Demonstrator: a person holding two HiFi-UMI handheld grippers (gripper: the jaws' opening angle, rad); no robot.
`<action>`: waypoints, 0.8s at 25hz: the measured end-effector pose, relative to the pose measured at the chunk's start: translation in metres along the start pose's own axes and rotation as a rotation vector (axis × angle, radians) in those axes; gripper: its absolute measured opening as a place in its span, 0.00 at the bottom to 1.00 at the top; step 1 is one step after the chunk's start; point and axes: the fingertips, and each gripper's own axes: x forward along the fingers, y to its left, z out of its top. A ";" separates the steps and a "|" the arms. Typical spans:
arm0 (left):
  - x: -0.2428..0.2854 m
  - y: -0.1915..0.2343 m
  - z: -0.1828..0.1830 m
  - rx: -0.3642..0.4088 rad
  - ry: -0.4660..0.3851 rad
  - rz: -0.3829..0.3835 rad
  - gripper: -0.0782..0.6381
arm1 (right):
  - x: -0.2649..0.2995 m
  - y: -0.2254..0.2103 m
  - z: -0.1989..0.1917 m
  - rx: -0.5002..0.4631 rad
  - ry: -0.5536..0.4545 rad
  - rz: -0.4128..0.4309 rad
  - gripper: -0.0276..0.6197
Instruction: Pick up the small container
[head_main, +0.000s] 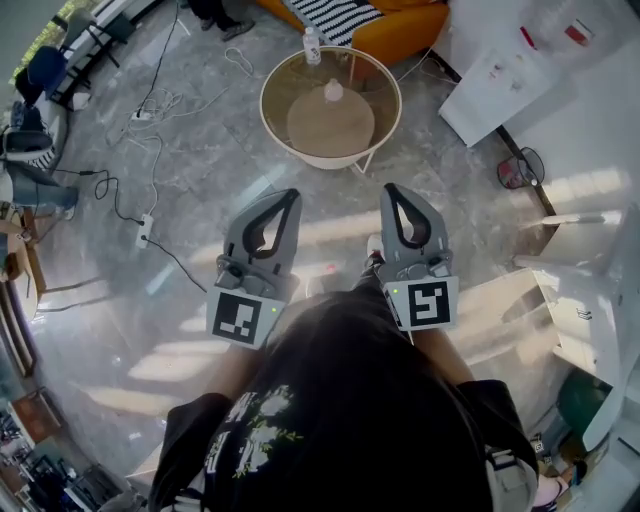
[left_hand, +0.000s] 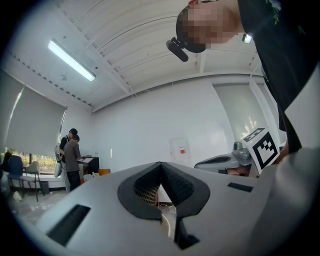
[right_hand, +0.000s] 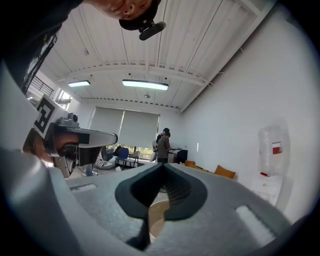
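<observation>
Holding left tongs (head_main: 292, 194) and right tongs (head_main: 390, 188) pinched closed, empty, short of counter (head_main: 285, 95); small container (head_main: 333, 91) toward far edge.

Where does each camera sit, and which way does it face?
Head view: on the person's head, facing steeply down at left gripper, right gripper, round table; torso shows.
Left gripper view: on left gripper, level along shut jaws toward a white wall; torso overhead.
Right gripper view: same, toward blinds; torso overhead.
Shared: gripper views show each other's gripper.
</observation>
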 end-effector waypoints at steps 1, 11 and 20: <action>0.012 0.001 0.002 0.003 0.001 0.016 0.11 | 0.007 -0.010 0.002 -0.007 -0.009 0.021 0.04; 0.123 0.006 0.025 0.064 -0.011 0.145 0.11 | 0.067 -0.102 0.011 0.004 -0.086 0.160 0.04; 0.179 0.011 0.016 0.006 -0.012 0.268 0.11 | 0.097 -0.154 -0.009 0.025 -0.099 0.263 0.04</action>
